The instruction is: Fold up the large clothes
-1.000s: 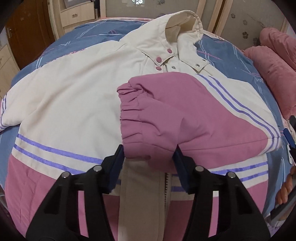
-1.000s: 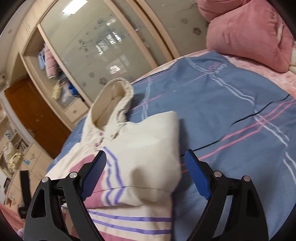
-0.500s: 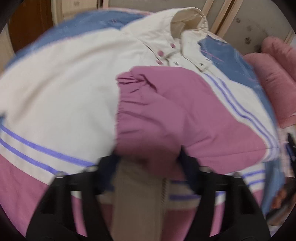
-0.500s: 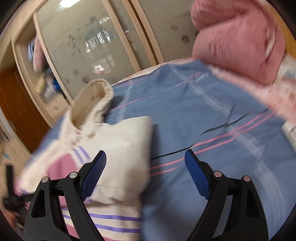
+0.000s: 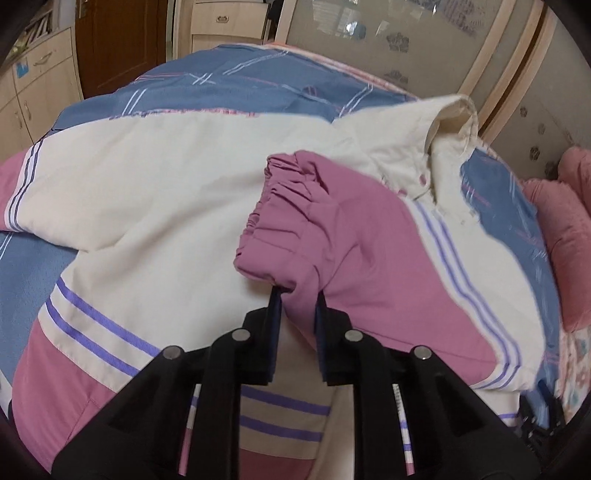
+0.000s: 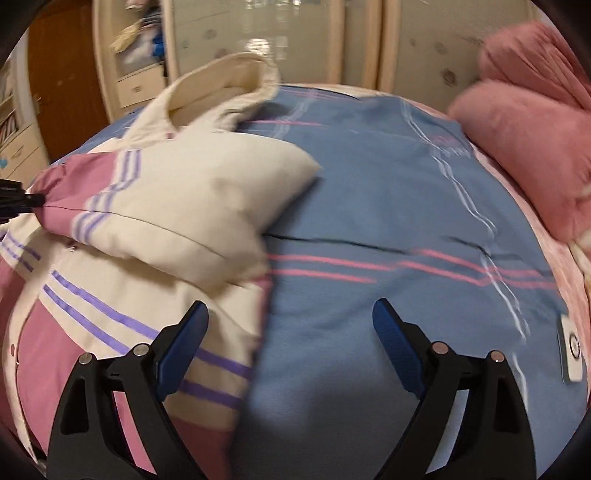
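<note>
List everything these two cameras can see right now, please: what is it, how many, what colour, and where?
jacket: one, cream and pink with purple stripes, spread on the bed
sleeve: one, pink cuff, folded across the jacket's chest
bedspread: one, blue with pink and white lines, under the jacket
pillows: two, pink, far right
small device: one, white, right bed edge
wardrobe: cream, behind the bed
left gripper: black and blue, pinching the sleeve
right gripper: black and blue, open, empty
</note>
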Demonstrator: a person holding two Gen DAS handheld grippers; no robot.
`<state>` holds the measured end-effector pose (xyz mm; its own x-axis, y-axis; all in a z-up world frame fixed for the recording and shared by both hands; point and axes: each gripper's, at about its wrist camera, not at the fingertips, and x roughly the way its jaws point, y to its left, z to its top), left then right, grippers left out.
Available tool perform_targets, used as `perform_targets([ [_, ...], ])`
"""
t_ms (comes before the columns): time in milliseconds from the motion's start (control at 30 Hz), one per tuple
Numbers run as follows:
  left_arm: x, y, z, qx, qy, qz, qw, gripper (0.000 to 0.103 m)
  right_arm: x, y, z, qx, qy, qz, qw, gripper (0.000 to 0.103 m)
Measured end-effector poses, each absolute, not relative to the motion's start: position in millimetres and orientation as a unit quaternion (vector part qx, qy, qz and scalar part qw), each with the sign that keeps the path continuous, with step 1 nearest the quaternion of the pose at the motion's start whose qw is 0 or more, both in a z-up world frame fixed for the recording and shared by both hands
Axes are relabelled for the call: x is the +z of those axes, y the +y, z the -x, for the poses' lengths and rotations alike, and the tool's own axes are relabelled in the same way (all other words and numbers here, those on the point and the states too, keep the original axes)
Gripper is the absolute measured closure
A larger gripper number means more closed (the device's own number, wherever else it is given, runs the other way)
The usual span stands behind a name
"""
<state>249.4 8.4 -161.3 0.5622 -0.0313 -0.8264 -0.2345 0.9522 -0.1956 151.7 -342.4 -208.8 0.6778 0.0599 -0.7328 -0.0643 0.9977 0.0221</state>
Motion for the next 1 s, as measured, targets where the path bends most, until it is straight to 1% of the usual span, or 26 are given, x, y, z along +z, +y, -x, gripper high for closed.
perform_targets([
  [67, -169, 3, -250, 0.062, 0.472, 0.138, 0.869, 0.084, -213, -325, -165, 0.030, 0.402, -0.004, 0.915, 0.013],
  [167, -173, -1, -249, 0.060, 0.476, 0.129, 0.868, 0.082, -213, -328, -178, -0.039, 0.410, 0.001, 0.911, 0.012],
  [200, -172, -3, -247, 0.058, 0.475, 0.126, 0.869, 0.082, -210, -336, -181, -0.035, 0.417, -0.026, 0.908, 0.012],
  [267, -173, -7, -247, 0.039, 0.477, 0.126, 0.869, 0.076, -208, -365, -181, -0.033, 0.433, -0.098, 0.895, 0.010],
  [300, -173, -9, -247, 0.028, 0.479, 0.128, 0.868, 0.074, -210, -383, -178, -0.044, 0.439, -0.128, 0.888, 0.010],
  [400, -177, -20, -252, 0.010, 0.483, 0.121, 0.867, 0.072, -224, -409, -175, -0.033, 0.460, -0.175, 0.870, 0.006],
  [500, -178, -22, -256, 0.029, 0.480, 0.107, 0.870, 0.072, -225, -410, -171, 0.024, 0.471, -0.159, 0.867, 0.006],
  [567, -176, -15, -257, 0.046, 0.473, 0.106, 0.874, 0.072, -216, -418, -159, 0.071, 0.456, -0.172, 0.870, 0.006],
  [633, -172, -3, -254, 0.068, 0.465, 0.104, 0.877, 0.072, -206, -430, -150, 0.093, 0.416, -0.204, 0.881, 0.006],
  [667, -171, 1, -253, 0.071, 0.464, 0.107, 0.876, 0.070, -198, -441, -144, 0.104, 0.382, -0.240, 0.886, 0.006],
  [767, -174, 5, -251, 0.068, 0.468, 0.105, 0.875, 0.067, -194, -448, -148, 0.117, 0.341, -0.310, 0.880, 0.007],
  [800, -175, 3, -250, 0.069, 0.469, 0.098, 0.875, 0.066, -192, -443, -153, 0.115, 0.338, -0.312, 0.881, 0.012],
  [900, -176, -2, -248, 0.076, 0.468, 0.078, 0.877, 0.066, -186, -416, -165, 0.141, 0.322, -0.318, 0.881, 0.021],
  [967, -177, -3, -247, 0.081, 0.466, 0.070, 0.878, 0.065, -181, -400, -169, 0.178, 0.309, -0.341, 0.870, 0.024],
  [1000, -178, -3, -247, 0.084, 0.467, 0.067, 0.878, 0.062, -181, -391, -174, 0.206, 0.307, -0.354, 0.859, 0.024],
])
